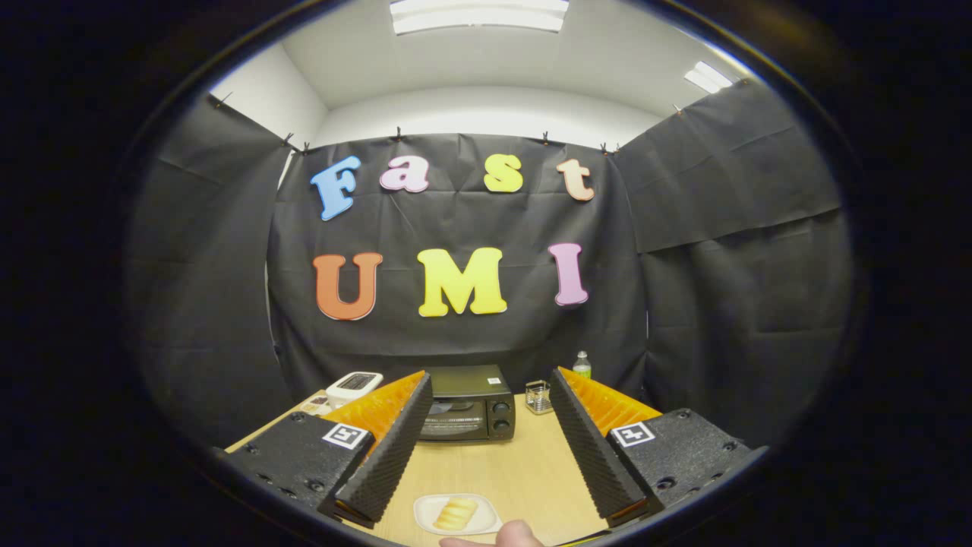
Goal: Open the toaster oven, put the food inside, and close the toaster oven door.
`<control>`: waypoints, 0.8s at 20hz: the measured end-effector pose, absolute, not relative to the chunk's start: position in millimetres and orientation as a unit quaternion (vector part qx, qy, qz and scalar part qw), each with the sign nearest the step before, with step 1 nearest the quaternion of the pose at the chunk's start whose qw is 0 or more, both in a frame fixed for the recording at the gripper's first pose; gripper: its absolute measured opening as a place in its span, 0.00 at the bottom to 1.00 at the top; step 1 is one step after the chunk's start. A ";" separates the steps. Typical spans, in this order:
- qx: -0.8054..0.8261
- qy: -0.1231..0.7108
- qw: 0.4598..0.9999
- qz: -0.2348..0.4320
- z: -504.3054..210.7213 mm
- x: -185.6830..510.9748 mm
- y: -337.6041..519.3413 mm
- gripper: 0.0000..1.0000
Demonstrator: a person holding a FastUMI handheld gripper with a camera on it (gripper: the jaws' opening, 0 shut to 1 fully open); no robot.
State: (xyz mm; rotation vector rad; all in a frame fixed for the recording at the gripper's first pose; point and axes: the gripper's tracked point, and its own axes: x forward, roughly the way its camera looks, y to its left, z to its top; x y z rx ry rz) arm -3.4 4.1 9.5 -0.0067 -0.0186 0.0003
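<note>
A black toaster oven point(467, 409) stands at the far side of the wooden table point(524, 471), its door shut and its two knobs on the right. On the near part of the table, a pale bread roll point(454, 514) lies on a small white plate point(458, 514). My gripper point(490, 387) is open and raised over the table, fingers spread wide with nothing between them. The oven shows beyond and between the fingers; the plate sits below them, close to me. A person's fingertip point(516, 535) shows just beside the plate.
A white kitchen scale point(354, 384) sits left of the oven, partly behind my left finger. A small wire holder point(538, 397) and a clear bottle with a green cap point(582, 365) stand right of the oven. Bare wood lies between plate and oven.
</note>
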 end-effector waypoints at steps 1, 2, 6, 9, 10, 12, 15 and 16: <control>-0.003 -0.009 1.000 0.001 9.6 -3.6 4.4 1.00; -0.003 -0.009 1.000 0.002 10.4 -3.1 5.3 1.00; -0.005 -0.008 1.000 0.002 7.1 0.2 6.5 1.00; -0.003 -0.002 1.000 0.003 1.8 4.7 7.9 1.00; -0.002 0.003 1.000 0.005 -0.6 7.2 9.0 1.00; -0.002 0.003 1.000 0.005 -0.9 13.7 9.1 1.00; -0.001 0.001 1.000 0.008 -2.1 26.0 13.3 1.00; 0.000 0.000 1.000 0.013 -1.8 31.0 17.3 1.00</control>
